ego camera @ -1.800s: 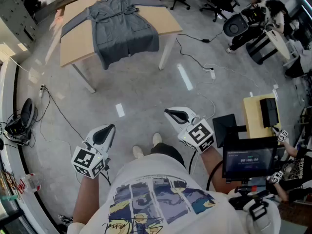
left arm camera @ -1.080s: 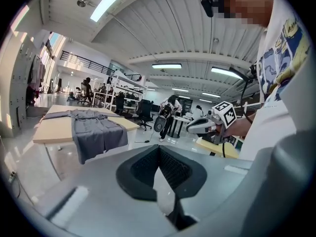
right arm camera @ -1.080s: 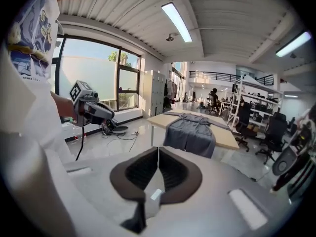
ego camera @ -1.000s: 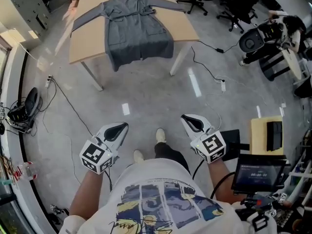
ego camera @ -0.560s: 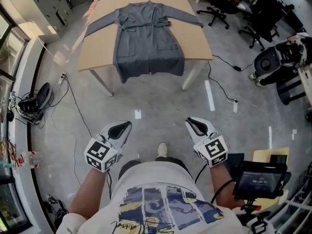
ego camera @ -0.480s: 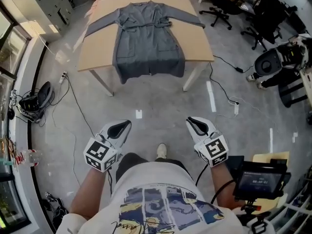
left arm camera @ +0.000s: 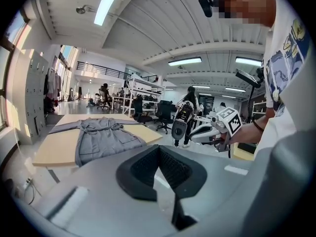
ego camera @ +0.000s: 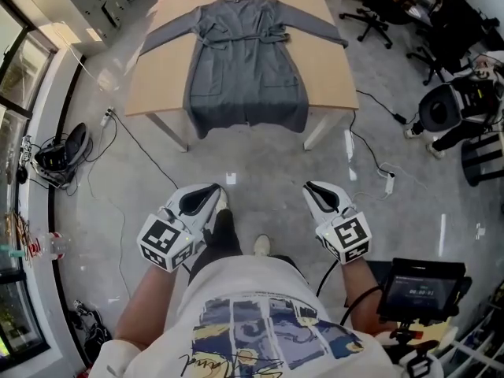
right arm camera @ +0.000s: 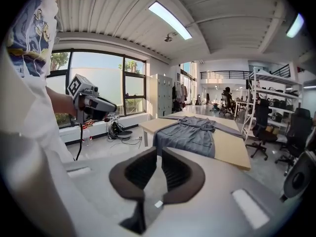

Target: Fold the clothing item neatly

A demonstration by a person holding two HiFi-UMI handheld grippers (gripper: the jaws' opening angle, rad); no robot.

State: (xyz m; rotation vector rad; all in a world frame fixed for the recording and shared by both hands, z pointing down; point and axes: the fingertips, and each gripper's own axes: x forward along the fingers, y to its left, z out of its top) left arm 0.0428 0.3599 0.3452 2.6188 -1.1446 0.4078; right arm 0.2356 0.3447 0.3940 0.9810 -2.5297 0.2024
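A grey robe [ego camera: 246, 61] lies flat on a light wooden table [ego camera: 161, 85], sleeves spread, belt tied at the waist, hem hanging over the near edge. Both grippers hang over the bare floor, well short of the table. My left gripper [ego camera: 205, 196] is shut and holds nothing. My right gripper [ego camera: 314, 188] is shut to a thin slit, also with nothing in it. From the left gripper view, the robe [left arm camera: 101, 137] shows beyond the closed jaws of that gripper [left arm camera: 159, 150]. In the right gripper view, the robe [right arm camera: 190, 132] lies ahead of that gripper [right arm camera: 159, 153].
Office chairs [ego camera: 386, 10] stand right of the table. A dark wheeled machine [ego camera: 453, 109] sits at far right. Cables [ego camera: 126, 144] run across the floor on the left. A screen on a stand [ego camera: 417, 290] is by my right arm. My shoe [ego camera: 261, 246] is between the grippers.
The table and robe have swung from the upper left to straight ahead and come a little nearer. A leg has stepped forward by the left gripper. Both grippers keep their place before the body.
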